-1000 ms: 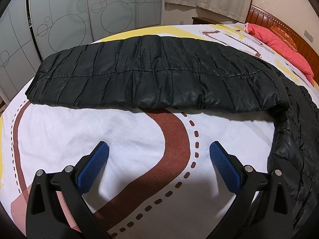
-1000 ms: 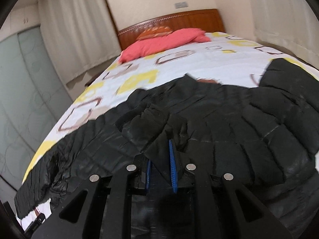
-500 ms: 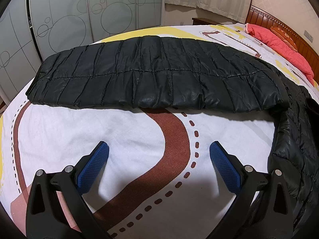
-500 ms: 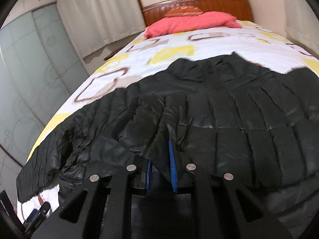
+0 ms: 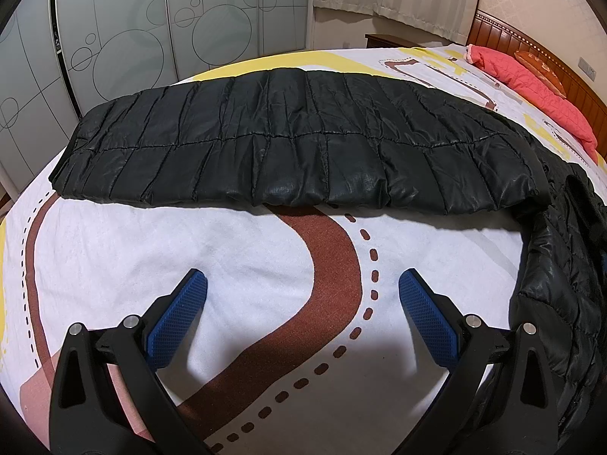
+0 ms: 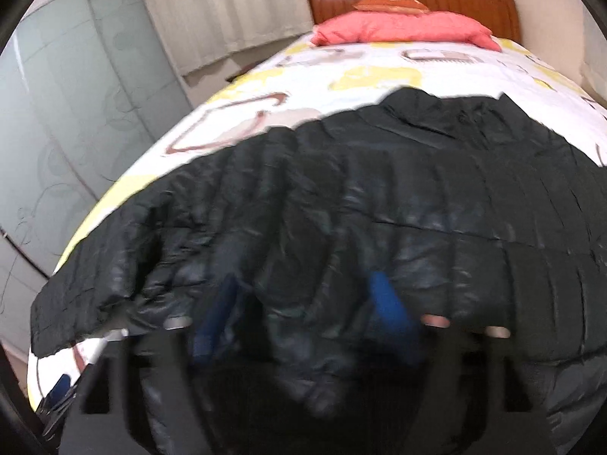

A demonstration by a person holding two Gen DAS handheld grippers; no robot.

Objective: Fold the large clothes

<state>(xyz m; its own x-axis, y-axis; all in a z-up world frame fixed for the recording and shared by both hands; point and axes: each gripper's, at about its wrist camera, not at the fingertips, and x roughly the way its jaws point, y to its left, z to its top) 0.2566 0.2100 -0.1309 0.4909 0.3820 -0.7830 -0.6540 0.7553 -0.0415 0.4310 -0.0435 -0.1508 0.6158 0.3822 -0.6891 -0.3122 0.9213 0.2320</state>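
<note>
The black puffer jacket (image 5: 296, 144) lies spread on the bed (image 5: 246, 265), its long quilted sleeve (image 5: 189, 140) stretched flat toward the wardrobe side and its body bunched toward the pink pillow (image 5: 531, 87) end. The left claw (image 5: 301, 311) hovers over bare bedspread just short of the sleeve, its jaws wide apart with nothing between them. The right claw (image 6: 303, 314) sits low over the jacket's body; its jaws are opening, and though that view is blurred, a ridge of black fabric lies between the blue pads (image 6: 387, 303) without being visibly pinched. The step in hand appears to be releasing a folded-over portion onto the body, and doing it well likely means letting the fabric settle fully before pulling the claw away, drawing back along the line of the fingers so that the slippery shell is not dragged out of its fold. The sleeve looks like the next part to bring in; a grip near its cuff, at the end farthest from the pillow, would probably carry it over most evenly.
</note>
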